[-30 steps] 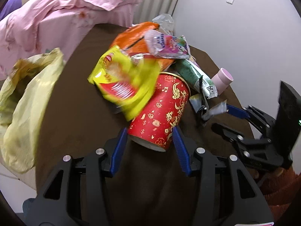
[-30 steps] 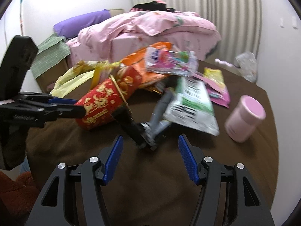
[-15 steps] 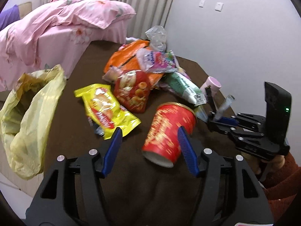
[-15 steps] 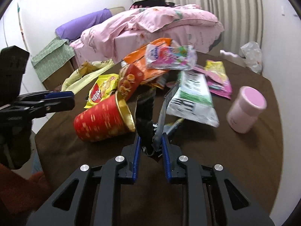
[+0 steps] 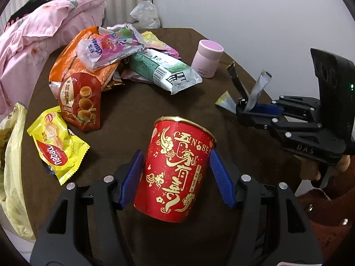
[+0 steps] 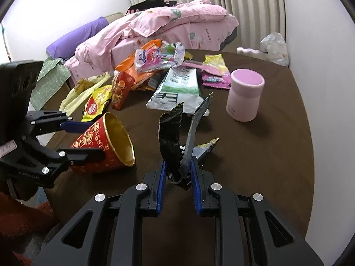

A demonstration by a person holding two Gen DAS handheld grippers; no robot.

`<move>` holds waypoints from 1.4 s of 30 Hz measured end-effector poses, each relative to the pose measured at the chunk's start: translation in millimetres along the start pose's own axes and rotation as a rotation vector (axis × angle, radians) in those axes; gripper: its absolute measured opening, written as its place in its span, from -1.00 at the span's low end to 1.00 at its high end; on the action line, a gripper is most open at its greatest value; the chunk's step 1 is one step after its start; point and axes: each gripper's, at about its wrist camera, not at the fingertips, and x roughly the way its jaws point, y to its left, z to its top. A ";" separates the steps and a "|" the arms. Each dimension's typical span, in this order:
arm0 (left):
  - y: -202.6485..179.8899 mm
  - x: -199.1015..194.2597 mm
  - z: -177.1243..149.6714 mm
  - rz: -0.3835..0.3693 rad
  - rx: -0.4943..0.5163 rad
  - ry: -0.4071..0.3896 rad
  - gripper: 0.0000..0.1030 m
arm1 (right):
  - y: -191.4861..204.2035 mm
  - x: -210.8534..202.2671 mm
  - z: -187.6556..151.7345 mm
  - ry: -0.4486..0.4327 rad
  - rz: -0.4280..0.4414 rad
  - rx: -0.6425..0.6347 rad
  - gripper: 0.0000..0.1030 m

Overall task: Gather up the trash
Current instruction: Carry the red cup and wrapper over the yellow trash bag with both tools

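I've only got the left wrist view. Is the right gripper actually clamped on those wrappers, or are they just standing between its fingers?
Observer: Clamped. In the right wrist view, both pads of the right gripper press on a black wrapper and a silver wrapper.
Operator: Is anything inside the red cup?
Observer: From that side the red cup shows a gold lining, with nothing in the part that can be seen.
Operator: Is anything hidden past the green and white packet?
Observer: Yes. A pink utensil, possibly a spoon, lies at the far end of the green and white packet.
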 end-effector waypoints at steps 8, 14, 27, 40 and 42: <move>32.8 -15.2 0.1 0.027 -0.158 -0.034 0.08 | 1.3 -4.7 2.3 -0.023 0.011 0.001 -0.59; 42.1 -40.1 -2.0 0.052 -0.206 -0.124 0.03 | 7.8 -5.8 6.9 -0.037 0.017 -0.013 -0.59; 65.0 -93.9 -18.8 0.107 -0.310 -0.320 0.00 | 44.8 -14.0 31.9 -0.095 0.054 -0.121 -0.59; 206.6 -184.7 -94.6 0.384 -0.641 -0.511 0.00 | 160.5 9.2 117.3 -0.165 0.263 -0.394 -0.59; 226.6 -189.8 -105.5 0.394 -0.676 -0.519 0.00 | 180.4 23.4 132.5 -0.157 0.305 -0.423 -0.59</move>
